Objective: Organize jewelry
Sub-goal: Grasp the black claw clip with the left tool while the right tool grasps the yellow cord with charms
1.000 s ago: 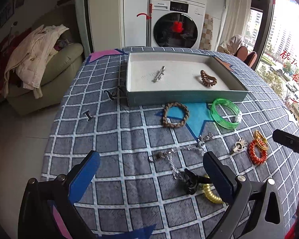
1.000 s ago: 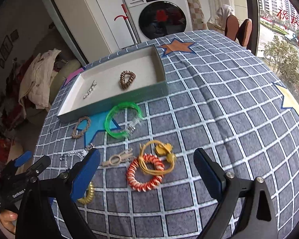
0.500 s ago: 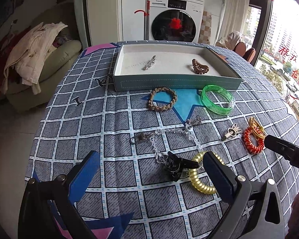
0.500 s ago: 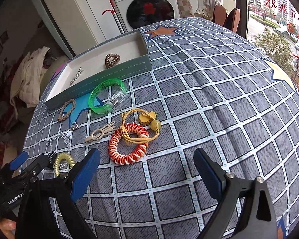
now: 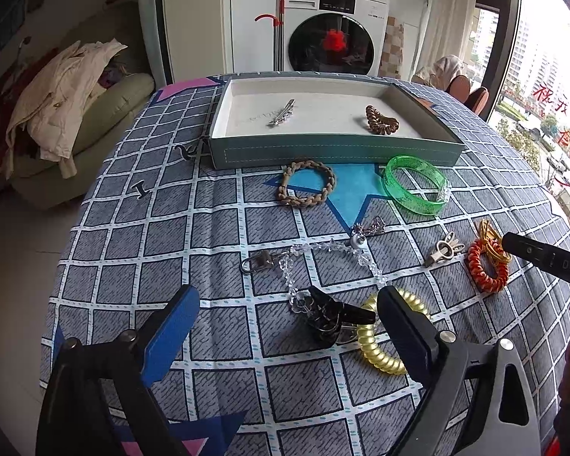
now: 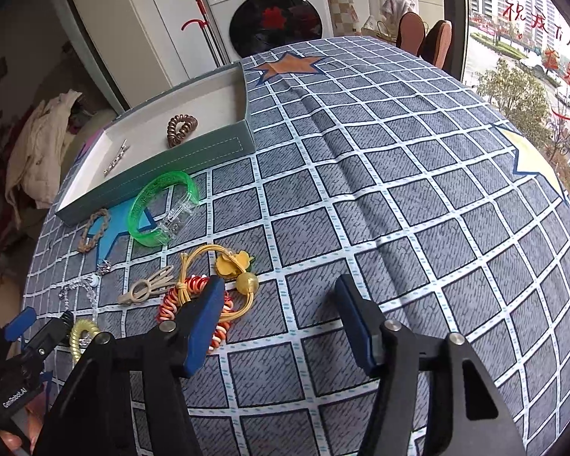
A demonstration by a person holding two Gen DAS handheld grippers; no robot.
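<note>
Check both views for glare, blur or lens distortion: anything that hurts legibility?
Left wrist view: sharp, strong fisheye bowing of the tablecloth grid, window at right overexposed. Right wrist view: the same bowing, window bright but street readable, soft daylight, only faint shadows under the green bangle.

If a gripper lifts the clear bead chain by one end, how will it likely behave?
The bead chain lies in a loose, irregular curve on the tablecloth, so it is probably floppy and would dangle. Its clasp end may swing. Its lower end runs beside the black clip, so it might snag there. The beads look smooth, possibly slippery.
</note>
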